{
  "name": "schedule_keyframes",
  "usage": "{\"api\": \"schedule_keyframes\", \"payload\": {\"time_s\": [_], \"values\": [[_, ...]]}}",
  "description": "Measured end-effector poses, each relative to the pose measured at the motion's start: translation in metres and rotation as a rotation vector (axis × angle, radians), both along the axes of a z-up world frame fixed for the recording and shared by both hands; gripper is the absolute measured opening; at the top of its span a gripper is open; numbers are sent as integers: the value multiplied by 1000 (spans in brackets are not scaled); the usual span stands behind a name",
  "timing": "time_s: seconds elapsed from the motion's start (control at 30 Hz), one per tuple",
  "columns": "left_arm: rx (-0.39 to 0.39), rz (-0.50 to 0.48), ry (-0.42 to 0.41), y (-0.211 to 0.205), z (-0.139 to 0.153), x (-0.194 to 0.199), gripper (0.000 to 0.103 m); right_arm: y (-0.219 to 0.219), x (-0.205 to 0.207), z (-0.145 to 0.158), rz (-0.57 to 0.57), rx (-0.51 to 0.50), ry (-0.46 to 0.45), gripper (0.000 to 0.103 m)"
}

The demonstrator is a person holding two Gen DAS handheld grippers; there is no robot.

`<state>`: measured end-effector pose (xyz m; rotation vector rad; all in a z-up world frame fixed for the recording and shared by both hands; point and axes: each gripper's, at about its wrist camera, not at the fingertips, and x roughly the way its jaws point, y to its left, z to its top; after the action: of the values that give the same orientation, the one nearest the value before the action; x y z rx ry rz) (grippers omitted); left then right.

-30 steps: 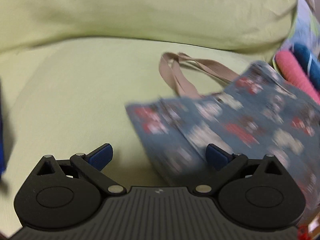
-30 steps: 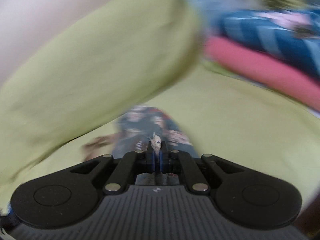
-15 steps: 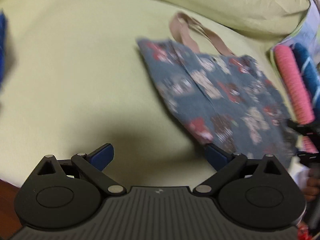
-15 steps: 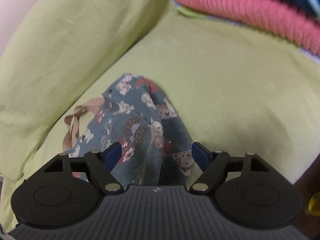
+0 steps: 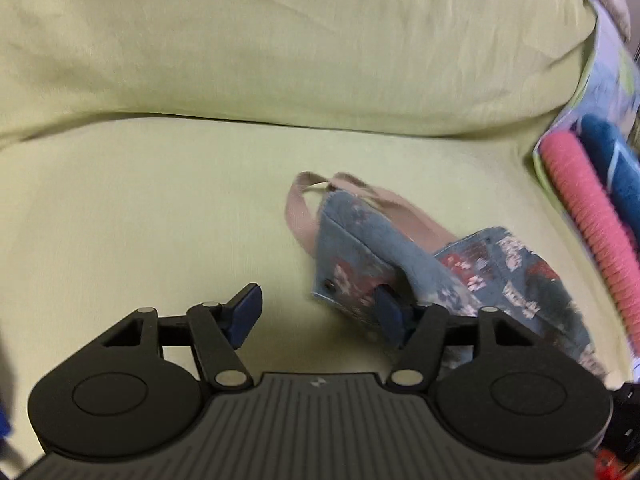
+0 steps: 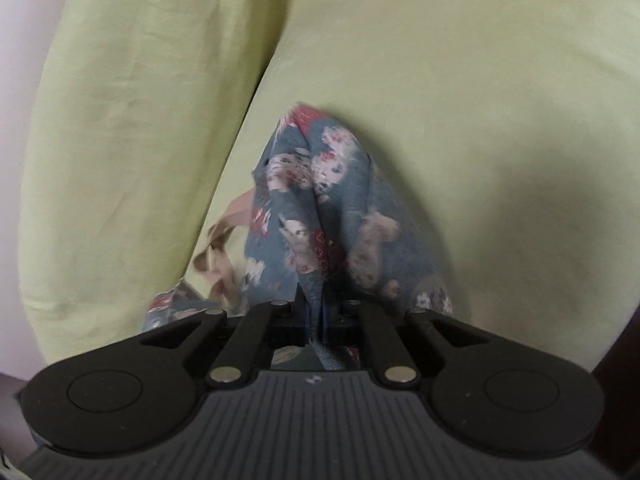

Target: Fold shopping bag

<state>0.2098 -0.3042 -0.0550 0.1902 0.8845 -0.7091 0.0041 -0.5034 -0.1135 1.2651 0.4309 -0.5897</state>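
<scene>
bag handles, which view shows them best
Left wrist view: the beige handles loop clear of the bag on the cushion. Right wrist view shows only a blurred bit beside the cloth pinched in the right tongs.

bag | blue floral cloth, tan handles | bunched, part-folded

Soft, dim, warm indoor light without glare. Both fisheye views bow strongly toward dark corners. The shopping bag smears with motion blur, and a broad soft shadow darkens the green cushion right of it.
</scene>
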Motion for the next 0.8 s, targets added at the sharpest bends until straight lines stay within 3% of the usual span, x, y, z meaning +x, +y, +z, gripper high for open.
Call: {"api": "schedule_keyframes", "payload": {"time_s": [0.1, 0.23, 0.3, 0.37, 0.43, 0.5, 0.53, 0.57, 0.6, 0.63, 0.73, 0.8], "values": [[79, -20, -41, 21, -16, -26, 69, -6, -6, 7, 15, -149, 135, 17], [126, -6, 0, 65, -39, -62, 69, 15, -21, 26, 182, -402, 171, 29], [123, 23, 31, 82, -44, -76, 70, 26, -29, 36, 267, -528, 187, 43], [113, 32, 62, 93, -48, -86, 71, 73, -25, 50, 501, -780, 184, 65], [112, 28, 73, 94, -51, -92, 71, 123, -20, 58, 752, -1004, 167, 71], [106, 19, 80, 93, -50, -97, 71, 156, -7, 44, 871, -1193, 236, 70], [89, 4, 79, 96, -48, -101, 71, 172, -1, 37, 929, -1287, 272, 61], [73, -11, 76, 98, -47, -105, 71, 189, 5, 30, 987, -1382, 308, 25], [65, -22, 73, 96, -46, -107, 71, 187, 13, 25, 988, -1378, 349, 8], [57, -36, 70, 95, -45, -110, 71, 174, 18, 27, 938, -1288, 340, 4], [24, -101, 67, 90, -45, -120, 71, 106, 11, 45, 748, -878, 178, 4], [-25, -145, 78, 79, -46, -124, 71, 77, 4, 47, 678, -736, 121, 4]]}}
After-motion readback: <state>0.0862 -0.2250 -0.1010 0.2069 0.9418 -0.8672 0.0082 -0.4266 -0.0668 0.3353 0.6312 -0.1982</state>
